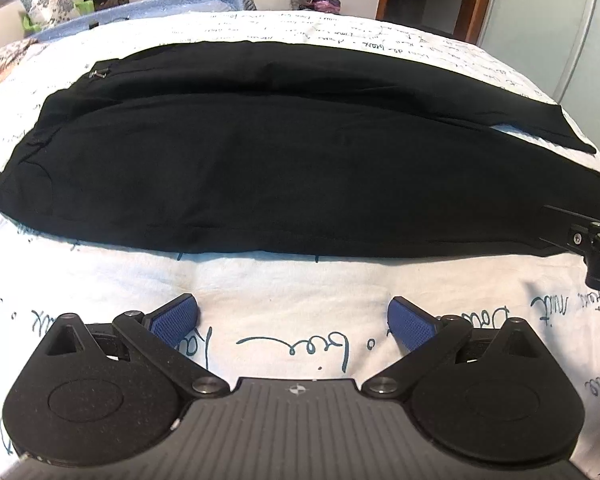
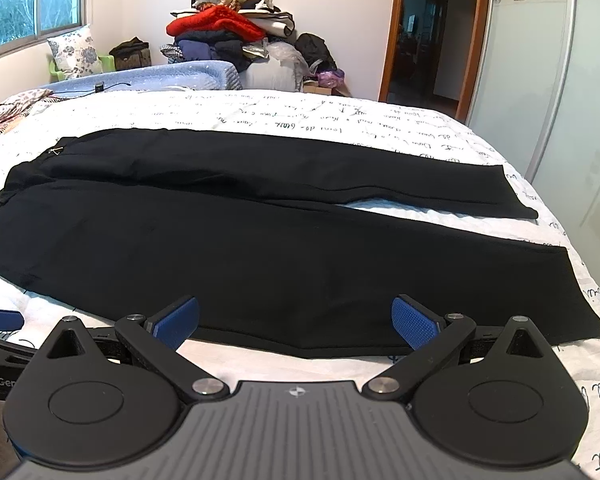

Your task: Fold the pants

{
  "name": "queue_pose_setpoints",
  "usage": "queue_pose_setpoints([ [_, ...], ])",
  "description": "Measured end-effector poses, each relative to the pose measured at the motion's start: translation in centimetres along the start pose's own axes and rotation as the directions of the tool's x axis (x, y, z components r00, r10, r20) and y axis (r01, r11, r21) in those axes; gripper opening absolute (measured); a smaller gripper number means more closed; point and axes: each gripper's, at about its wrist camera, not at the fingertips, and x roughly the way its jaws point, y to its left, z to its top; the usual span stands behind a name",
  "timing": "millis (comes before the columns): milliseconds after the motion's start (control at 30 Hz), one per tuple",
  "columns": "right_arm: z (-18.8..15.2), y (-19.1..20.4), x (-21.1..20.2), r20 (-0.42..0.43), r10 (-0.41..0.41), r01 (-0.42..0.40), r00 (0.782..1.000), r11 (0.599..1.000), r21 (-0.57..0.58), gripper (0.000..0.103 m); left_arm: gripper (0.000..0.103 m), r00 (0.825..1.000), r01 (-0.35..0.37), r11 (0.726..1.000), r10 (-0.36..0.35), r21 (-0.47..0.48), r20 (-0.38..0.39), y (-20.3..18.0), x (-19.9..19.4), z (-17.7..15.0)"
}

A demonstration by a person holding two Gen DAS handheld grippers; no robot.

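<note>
1. Pants [image 1: 260, 152], black, lie flat across the bed's white cover [image 1: 280, 276] with its dark handwriting print; I see the waist toward the left of both views and the leg ends toward the right.
2. From my right wrist view the two legs [image 2: 300, 216] run side by side and part near the hems, leaving a wedge of cover bare between them.
3. A small metal tag [image 1: 99, 74] shows near the waistband on the far leg.
4. My left gripper [image 1: 292, 324] has its jaws spread wide, nothing between the blue pads [image 1: 172, 322]. It hangs over bare cover, near the pants' front edge but apart from it.
5. My right gripper [image 2: 296, 322] is also spread wide. Its pads frame the near edge of the closer leg, but I cannot tell whether either one touches the cloth; nothing is pinched.
6. In the left wrist view the right gripper's tip reaches over the near leg at the far right edge.
7. Beyond the bed I see a pile of clothes [image 2: 236, 28], a floral pillow [image 2: 76, 54] under the window [image 2: 32, 4], and an open doorway [image 2: 432, 32].
</note>
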Motion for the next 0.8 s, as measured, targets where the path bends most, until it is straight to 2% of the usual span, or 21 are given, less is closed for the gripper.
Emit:
queue_pose_setpoints([
  [133, -0.1, -0.3, -0.3, 0.005, 0.016, -0.016, 1.0, 1.0, 0.026, 0.103, 0.103, 1.0, -0.012, 1.0, 0.012, 0.006, 0.002, -0.1, -0.4, -0.2],
  [367, 0.2, -1.2, -1.4, 0.054, 0.014, -0.018, 0.998, 0.997, 0.072, 0.103, 0.103, 0.995, -0.012, 1.0, 0.012, -0.001, -0.095, 0.2, 0.1, 1.1],
  [467, 0.4, -1.6, -2.6, 0.125, 0.014, -0.025, 0.992, 0.996, 0.087, 0.103, 0.103, 0.996, 0.004, 1.0, -0.003, 0.006, -0.085, 0.5, -0.1, 0.7],
  [600, 0.2, -1.3, -3.8, 0.251, -0.013, 0.001, 0.968, 0.999, 0.048, 0.103, 0.103, 0.997, -0.002, 1.0, 0.003, 0.012, -0.077, 0.5, -0.4, 0.5],
  [667, 0.4, -0.9, -3.1, 0.223, -0.013, 0.01, 0.975, 1.0, 0.014, 0.103, 0.099, 0.997, -0.006, 1.0, 0.006, 0.002, -0.074, 0.8, -0.8, 0.6],
  [733, 0.9, -0.6, -1.8, 0.136, -0.014, 0.015, 0.991, 1.0, -0.003, 0.103, 0.097, 0.998, -0.015, 1.0, 0.015, -0.007, -0.053, 1.2, -1.5, 0.8],
  [800, 1.1, -0.2, -0.7, 0.071, -0.025, 0.027, 0.997, 0.999, -0.023, 0.103, 0.097, 1.0, -0.016, 1.0, 0.015, -0.01, -0.025, 1.7, -2.4, 1.4],
])
